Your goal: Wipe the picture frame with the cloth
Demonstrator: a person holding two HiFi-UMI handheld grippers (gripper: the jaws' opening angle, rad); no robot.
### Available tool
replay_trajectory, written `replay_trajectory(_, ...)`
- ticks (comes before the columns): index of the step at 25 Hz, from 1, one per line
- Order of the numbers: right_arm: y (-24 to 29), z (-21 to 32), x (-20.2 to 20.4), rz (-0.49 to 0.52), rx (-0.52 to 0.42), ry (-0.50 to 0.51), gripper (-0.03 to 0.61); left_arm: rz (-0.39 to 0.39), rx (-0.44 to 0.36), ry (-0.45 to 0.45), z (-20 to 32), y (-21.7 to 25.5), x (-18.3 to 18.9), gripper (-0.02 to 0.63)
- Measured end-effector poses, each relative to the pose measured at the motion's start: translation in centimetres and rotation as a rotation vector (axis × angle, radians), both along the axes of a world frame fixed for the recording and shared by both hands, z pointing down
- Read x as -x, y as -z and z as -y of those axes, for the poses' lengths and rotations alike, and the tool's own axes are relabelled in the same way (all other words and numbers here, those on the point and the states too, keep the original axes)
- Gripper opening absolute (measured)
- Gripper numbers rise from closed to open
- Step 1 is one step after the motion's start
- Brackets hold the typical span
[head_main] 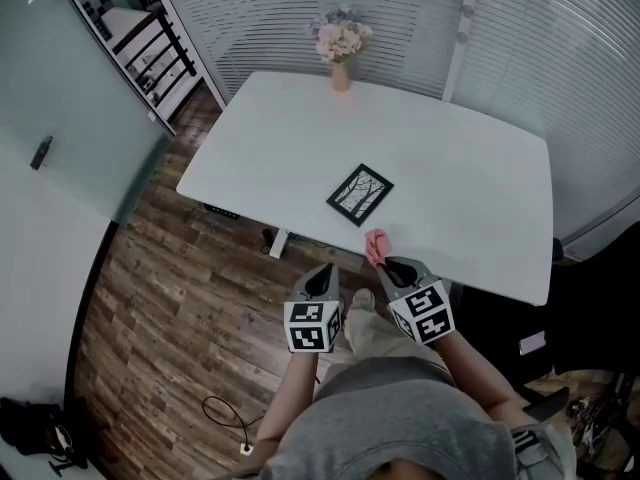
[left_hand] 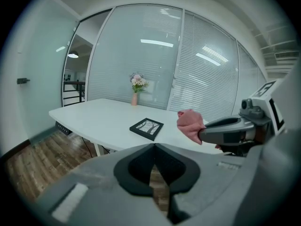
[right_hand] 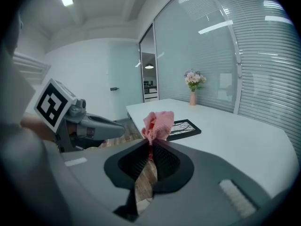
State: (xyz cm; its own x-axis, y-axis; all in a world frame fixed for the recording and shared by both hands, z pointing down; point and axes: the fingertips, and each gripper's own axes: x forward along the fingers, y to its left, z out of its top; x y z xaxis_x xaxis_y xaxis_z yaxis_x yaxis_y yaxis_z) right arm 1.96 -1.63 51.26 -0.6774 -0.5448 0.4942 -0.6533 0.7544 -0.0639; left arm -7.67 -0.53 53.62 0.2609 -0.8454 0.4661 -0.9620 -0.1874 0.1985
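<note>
White table (head_main: pixel 470 198) is seen ahead, with the picture frame (head_main: pixel 360 193) laid flat near its front edge. The pink cloth (right_hand: pixel 159 124) is pinched in the right gripper (right_hand: pixel 150 144); the left gripper (left_hand: pixel 154 146) is pressed together on nothing. Unless steadied, the frame could be pushed along by wiping, or the thinly clamped cloth pulled free.

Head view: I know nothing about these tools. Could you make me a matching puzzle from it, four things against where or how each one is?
Things:
1. picture frame
2. pink cloth
3. vase of flowers
4. left gripper

Places or states:
A. shut, with nothing between its jaws
B. standing at the far edge of the white table
C. lying flat on the table, nothing touching it
D. pinched in the right gripper

Pairs: 1-C, 2-D, 3-B, 4-A
</note>
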Motion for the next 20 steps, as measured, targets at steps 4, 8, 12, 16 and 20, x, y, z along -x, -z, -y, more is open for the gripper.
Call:
replay_trajectory(4,0.3,-1.5,-0.2,0.019,-0.006,0.009,0.029,-0.004,-0.015,0.011,-1.9,0.5,-0.3,0.0)
replay_trajectory(8,0.5,-2.4,-0.3,0.031,-0.013,0.016,0.028,-0.005,-0.02,0.023,-3.1,0.7,-0.3,0.001)
replay_trajectory(12,0.7,-2.6,-0.5,0.036,-0.023,0.015,0.026,-0.004,-0.02,0.027,-3.6,0.7,-0.4,0.0)
replay_trajectory(16,0.9,-2.4,-0.7,0.032,-0.037,0.015,0.025,-0.001,-0.025,0.029,-3.3,0.7,-0.5,0.001)
replay_trajectory(20,1.4,-2.4,-0.7,0.037,-0.048,0.016,0.025,0.001,-0.029,0.03,-3.2,1.1,-0.5,0.0)
